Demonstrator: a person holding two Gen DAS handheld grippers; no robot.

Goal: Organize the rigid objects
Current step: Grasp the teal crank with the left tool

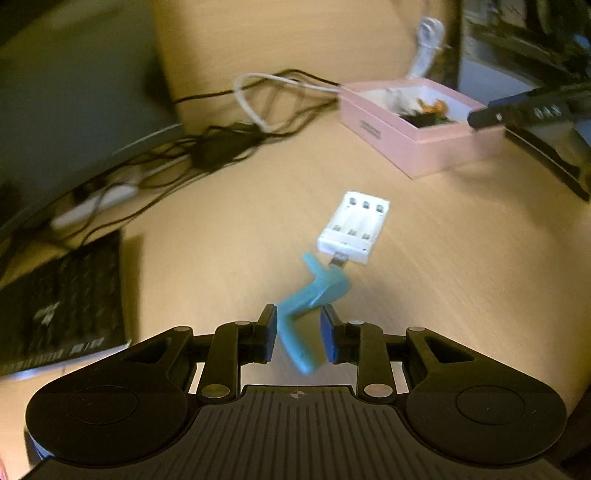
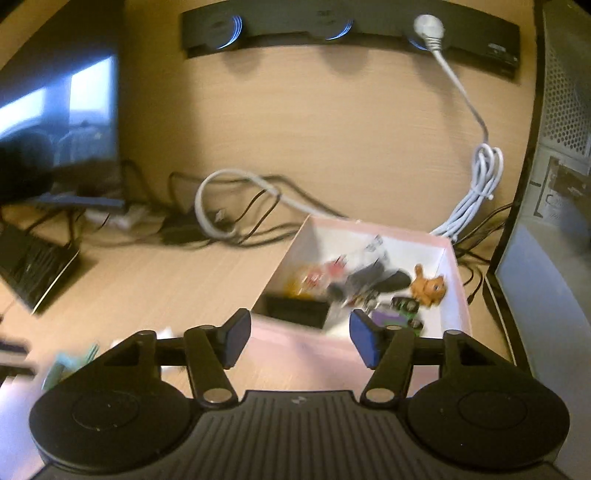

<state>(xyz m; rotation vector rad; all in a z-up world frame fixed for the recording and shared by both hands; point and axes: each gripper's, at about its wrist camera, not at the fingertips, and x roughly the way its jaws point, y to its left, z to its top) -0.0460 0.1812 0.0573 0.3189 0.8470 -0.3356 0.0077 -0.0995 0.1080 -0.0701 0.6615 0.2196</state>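
Observation:
A teal bent plastic piece (image 1: 308,314) lies on the wooden desk between the jaws of my left gripper (image 1: 299,334); the jaws stand a little wider than the piece and do not grip it. A white battery charger (image 1: 354,227) lies just beyond it. A pink box (image 1: 417,125) with small toys stands at the far right. My right gripper (image 2: 300,338) is open and empty, hovering over the near wall of the pink box (image 2: 295,350). Inside the box lie an orange toy figure (image 2: 428,286), a black block (image 2: 297,308) and other blurred small items.
Tangled black and white cables (image 1: 236,122) lie behind the charger. A dark booklet (image 1: 62,299) lies at the left. A monitor (image 1: 74,96) stands at the back left. A black power strip (image 2: 351,27) is on the wall. A computer case (image 2: 554,229) stands right.

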